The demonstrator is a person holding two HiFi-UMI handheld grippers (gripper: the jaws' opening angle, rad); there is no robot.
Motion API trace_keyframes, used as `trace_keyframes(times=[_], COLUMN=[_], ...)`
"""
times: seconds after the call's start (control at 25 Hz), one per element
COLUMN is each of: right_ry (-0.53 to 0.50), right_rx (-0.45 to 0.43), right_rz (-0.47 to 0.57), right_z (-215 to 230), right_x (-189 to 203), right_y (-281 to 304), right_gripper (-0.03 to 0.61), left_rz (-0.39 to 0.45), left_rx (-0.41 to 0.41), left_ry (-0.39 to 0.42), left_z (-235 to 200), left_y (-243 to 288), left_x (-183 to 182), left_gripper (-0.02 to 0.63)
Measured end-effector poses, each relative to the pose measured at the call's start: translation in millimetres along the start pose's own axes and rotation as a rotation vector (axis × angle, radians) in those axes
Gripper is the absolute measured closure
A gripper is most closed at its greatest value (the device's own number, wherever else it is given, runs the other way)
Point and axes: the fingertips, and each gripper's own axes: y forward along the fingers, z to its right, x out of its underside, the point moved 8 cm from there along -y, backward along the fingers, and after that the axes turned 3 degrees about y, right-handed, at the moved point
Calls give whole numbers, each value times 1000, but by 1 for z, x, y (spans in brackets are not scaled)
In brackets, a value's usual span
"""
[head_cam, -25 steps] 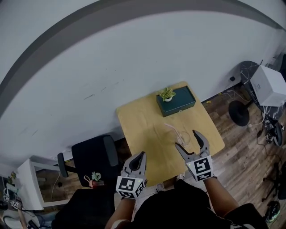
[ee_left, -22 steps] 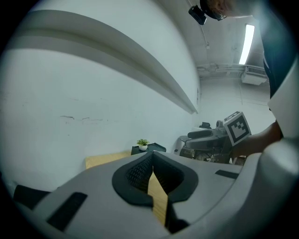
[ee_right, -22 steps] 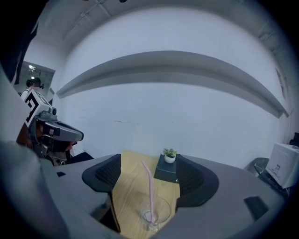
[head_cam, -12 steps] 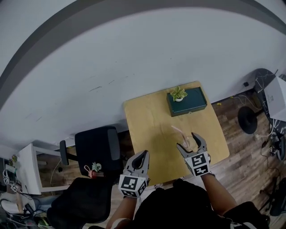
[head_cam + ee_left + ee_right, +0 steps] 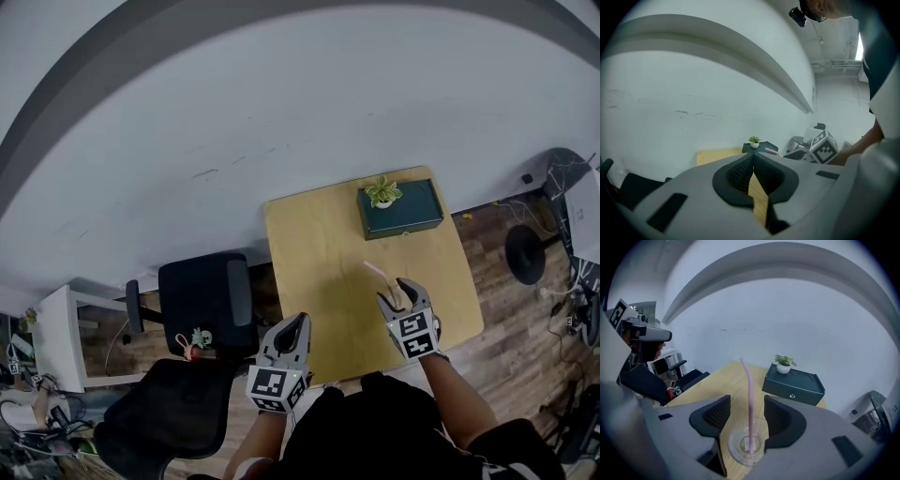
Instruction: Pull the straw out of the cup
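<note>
A clear cup (image 5: 746,449) stands on the wooden table (image 5: 309,244) with a pink bent straw (image 5: 750,397) upright in it. My right gripper (image 5: 747,401) straddles the cup. Its jaws have just been closing, and the pads now meet the cup's sides with the straw rising between them. In the head view the right gripper (image 5: 395,292) sits near the table's front right, and the straw (image 5: 375,272) pokes out beyond its tips. My left gripper (image 5: 297,323) hovers at the table's front edge, shut and holding nothing. From the left gripper (image 5: 752,158) view only a sliver of table shows between the jaws.
A dark green box (image 5: 403,211) with a small potted plant (image 5: 382,192) on top stands at the table's far right, behind the cup. A black chair (image 5: 202,300) sits left of the table. A white wall rises behind, and cables and equipment lie on the floor at the right.
My right gripper has come down around the cup and its jaws have narrowed from wide open onto it. The left gripper has stayed shut and shifted only slightly.
</note>
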Motion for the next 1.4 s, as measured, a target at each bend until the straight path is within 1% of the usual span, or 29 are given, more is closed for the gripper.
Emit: trace_keyframes(times=[0.16,0.36,0.64,0.84,1.16,1.4], right_ry=[-22,-32,-74,-80,-71,-37], right_rx=[-9,-10,14,37,45,55], right_rz=[-6,-16,-22,-21,-10,38], right_z=[0,0,1,1,2,3], right_x=[3,4,5,6,4,-4], right_y=[5,8,11,11,7,-6], right_gripper=[361,424,480,524,529,531], left_rz=[-2,-8,1,3,8,11], left_rx=[1,-11,-22,-27,-15,-9], left_ry=[-27,-34,-35,-36,-27,-21], left_z=[3,6,4,2,6,8], left_y=[1,-1,-4,-7,-8,-10], left_x=[3,6,6,6,5,3], left_gripper=[595,595,595,594,595,595])
